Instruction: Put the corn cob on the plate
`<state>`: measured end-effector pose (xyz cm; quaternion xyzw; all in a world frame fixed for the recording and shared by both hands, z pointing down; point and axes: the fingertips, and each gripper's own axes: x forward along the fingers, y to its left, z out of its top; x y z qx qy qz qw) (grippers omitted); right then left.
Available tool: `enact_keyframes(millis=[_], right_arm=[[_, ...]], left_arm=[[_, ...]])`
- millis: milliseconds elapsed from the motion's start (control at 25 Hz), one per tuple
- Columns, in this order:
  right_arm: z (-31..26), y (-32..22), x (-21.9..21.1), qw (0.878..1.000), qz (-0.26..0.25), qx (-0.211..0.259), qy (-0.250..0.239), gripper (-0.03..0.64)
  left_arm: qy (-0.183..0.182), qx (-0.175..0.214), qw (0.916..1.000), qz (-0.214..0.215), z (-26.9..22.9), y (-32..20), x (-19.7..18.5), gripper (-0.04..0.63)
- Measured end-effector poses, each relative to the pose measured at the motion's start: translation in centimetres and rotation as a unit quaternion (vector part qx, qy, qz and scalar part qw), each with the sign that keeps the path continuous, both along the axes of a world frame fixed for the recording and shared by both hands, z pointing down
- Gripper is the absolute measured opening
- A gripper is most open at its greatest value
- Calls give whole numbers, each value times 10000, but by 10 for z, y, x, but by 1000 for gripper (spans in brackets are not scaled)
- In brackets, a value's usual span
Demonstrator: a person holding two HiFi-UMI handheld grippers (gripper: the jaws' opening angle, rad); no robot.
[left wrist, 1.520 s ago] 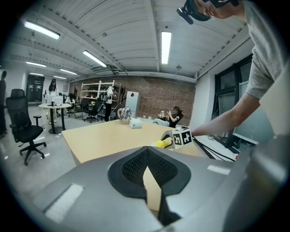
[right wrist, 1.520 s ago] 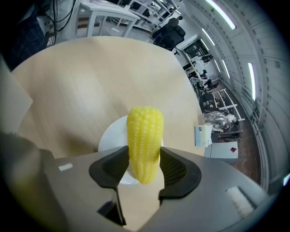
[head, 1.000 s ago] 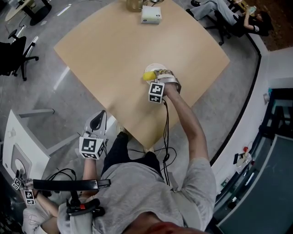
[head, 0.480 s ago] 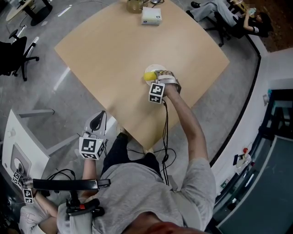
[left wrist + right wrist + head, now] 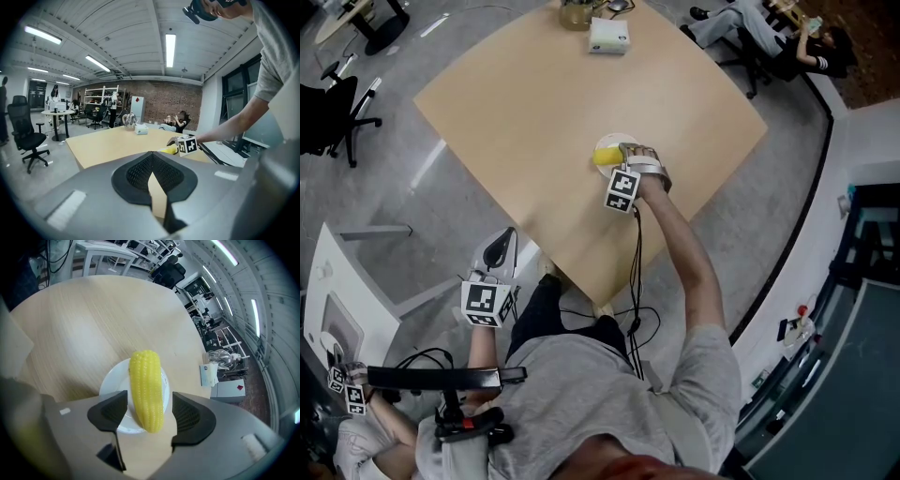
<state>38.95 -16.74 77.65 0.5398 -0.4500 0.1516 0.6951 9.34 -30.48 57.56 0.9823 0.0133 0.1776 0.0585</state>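
Note:
A yellow corn cob (image 5: 145, 390) lies lengthwise on a small white plate (image 5: 112, 380), its near end reaching past the rim. My right gripper (image 5: 149, 401) straddles that near end. Its jaws have just been opening, and there is a gap between each black pad and the cob, so it is open. In the head view the right gripper (image 5: 628, 161) is at the plate (image 5: 615, 141) near the table's right side, with the cob (image 5: 602, 157) showing at its left. My left gripper (image 5: 497, 253) hangs off the table by the person's knee, its pads (image 5: 152, 164) meeting at the tips.
The plate sits on a light wooden table (image 5: 534, 94). A white box (image 5: 609, 35) and a glass kettle (image 5: 575, 11) stand at the table's far edge. A black office chair (image 5: 328, 112) stands on the floor at the left. Cables hang from the right gripper.
Both hands keep their places in the head view, and the cob stays over the plate.

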Motion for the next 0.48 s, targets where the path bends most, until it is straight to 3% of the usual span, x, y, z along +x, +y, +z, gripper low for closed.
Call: enact_keyframes(millis=[240,480], right_arm=[[-11,5,-7,9994,101,319,-32,307],[-40,7,-31,9916,290,1235,-252,291]], left_arm=[[70,43,10000,-21,-4,5,-2,20],[108,89,9999,-99,-7,15,-14,20]])
